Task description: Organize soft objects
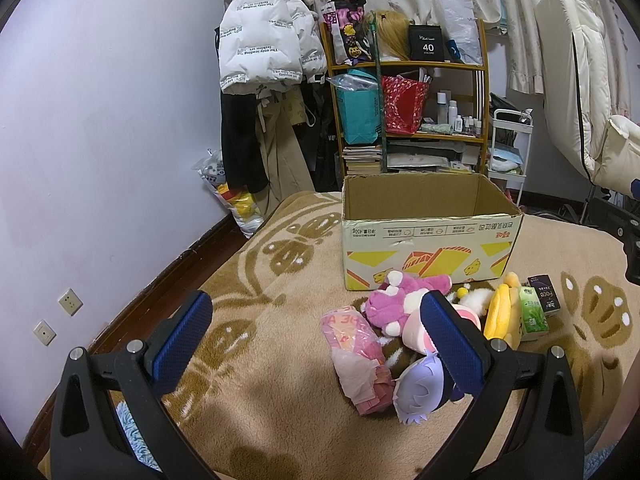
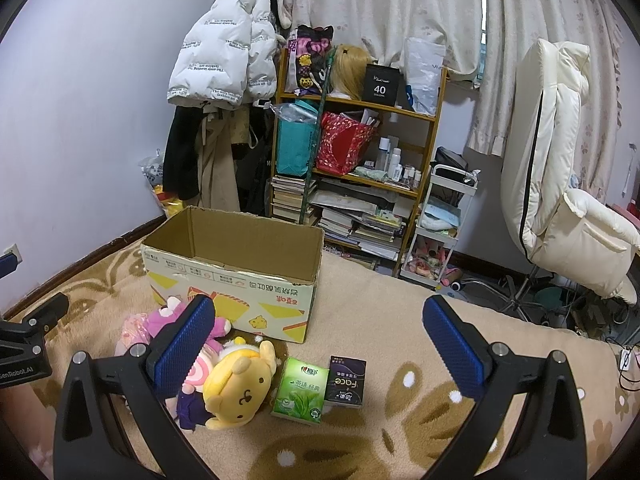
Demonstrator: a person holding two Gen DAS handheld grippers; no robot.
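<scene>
An open, empty cardboard box (image 1: 428,240) stands on the beige blanket; it also shows in the right wrist view (image 2: 236,276). In front of it lies a pile of soft toys: a pink plush (image 1: 400,300), a yellow dog plush (image 2: 240,388), a purple-haired doll (image 1: 420,392) and a pink wrapped packet (image 1: 356,356). A green tissue pack (image 2: 300,392) and a dark tissue pack (image 2: 346,380) lie beside them. My left gripper (image 1: 316,312) is open above the blanket, left of the pile. My right gripper (image 2: 320,320) is open above the tissue packs.
A wooden shelf (image 2: 360,152) crammed with bags, books and bottles stands behind the box. A white jacket (image 1: 264,40) hangs on the wall. A white cart (image 2: 440,220) and a cream chair (image 2: 560,184) are at the right.
</scene>
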